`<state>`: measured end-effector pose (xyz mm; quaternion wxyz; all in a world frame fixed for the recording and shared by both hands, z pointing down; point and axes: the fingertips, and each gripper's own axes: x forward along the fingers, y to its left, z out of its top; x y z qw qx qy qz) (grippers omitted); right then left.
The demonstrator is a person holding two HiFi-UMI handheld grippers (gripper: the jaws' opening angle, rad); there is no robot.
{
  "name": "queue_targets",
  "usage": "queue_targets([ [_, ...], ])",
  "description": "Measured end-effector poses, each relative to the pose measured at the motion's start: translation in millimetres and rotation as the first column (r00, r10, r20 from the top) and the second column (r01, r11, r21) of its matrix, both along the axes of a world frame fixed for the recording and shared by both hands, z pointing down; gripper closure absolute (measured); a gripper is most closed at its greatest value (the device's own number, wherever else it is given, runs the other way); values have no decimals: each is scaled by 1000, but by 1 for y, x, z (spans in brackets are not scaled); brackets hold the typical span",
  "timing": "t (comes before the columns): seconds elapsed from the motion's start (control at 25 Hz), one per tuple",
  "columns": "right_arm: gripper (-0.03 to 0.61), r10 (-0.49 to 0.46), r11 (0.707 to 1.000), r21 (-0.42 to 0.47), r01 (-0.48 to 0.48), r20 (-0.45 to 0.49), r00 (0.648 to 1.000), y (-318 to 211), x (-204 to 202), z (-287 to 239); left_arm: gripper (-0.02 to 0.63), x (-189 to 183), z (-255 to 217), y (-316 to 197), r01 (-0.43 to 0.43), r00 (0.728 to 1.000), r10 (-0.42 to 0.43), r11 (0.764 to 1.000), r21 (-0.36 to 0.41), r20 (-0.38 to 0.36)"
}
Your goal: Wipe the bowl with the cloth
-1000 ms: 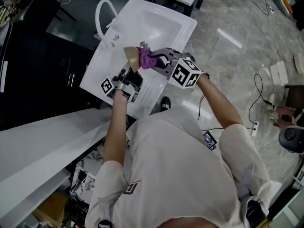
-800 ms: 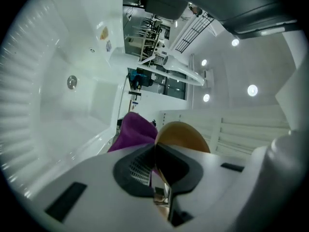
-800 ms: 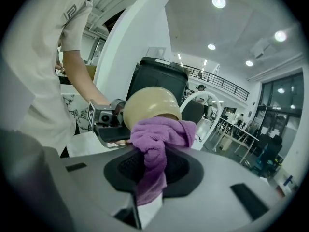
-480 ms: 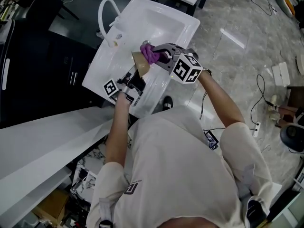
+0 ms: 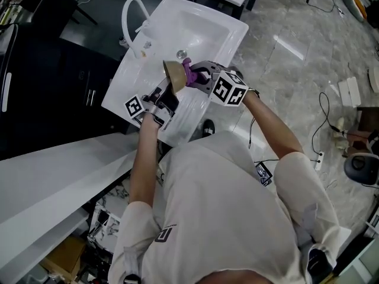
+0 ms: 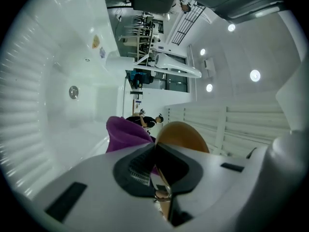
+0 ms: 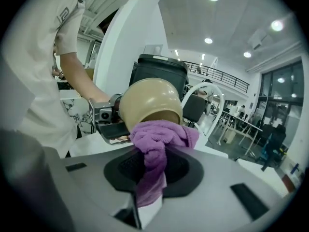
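A tan bowl [image 5: 173, 70] is held on its side above the white sink [image 5: 201, 22]. My left gripper [image 5: 167, 92] is shut on its rim; in the left gripper view the bowl's edge [image 6: 183, 134] runs between the dark pads of the left gripper [image 6: 155, 146]. My right gripper [image 5: 193, 76] is shut on a purple cloth [image 5: 188, 73]. In the right gripper view the cloth [image 7: 161, 134] bunches out of the right gripper [image 7: 153, 154] and presses against the bowl [image 7: 149, 103] at its lower side. The cloth [image 6: 125, 134] also shows beside the bowl in the left gripper view.
The sink has a drain [image 5: 182, 54] and a white curved faucet [image 5: 131, 10] at its left. A dark cabinet [image 5: 53, 87] stands to the left and a white ledge [image 5: 53, 176] at lower left. Cables [image 5: 323, 117] lie on the marble floor at right.
The right gripper with the cloth has sunk a little along the bowl. The left gripper has rolled slightly, tilting the bowl, and kept its place.
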<state>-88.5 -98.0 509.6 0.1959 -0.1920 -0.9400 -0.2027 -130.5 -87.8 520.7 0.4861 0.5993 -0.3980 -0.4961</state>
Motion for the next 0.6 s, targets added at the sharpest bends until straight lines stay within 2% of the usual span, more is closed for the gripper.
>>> queue_targets([
  [0.2,505,17,1000,5,-17,-3,1000,-12,-8,-1,595,22,-10,5,-120,989,118,993,11,93],
  [0.44,505,-37,996,76,36,12,999,-10,-11,-13,596,31,-8,16,-225,959,221,974,-2,177],
  [0.52,505,-54,992,115,53,11,998,-10,-10,-14,596,32,-4,21,-248,947,247,969,-21,206],
  [0.6,505,-57,991,120,54,19,998,-10,-10,-18,596,35,6,24,-279,921,289,957,-76,260],
])
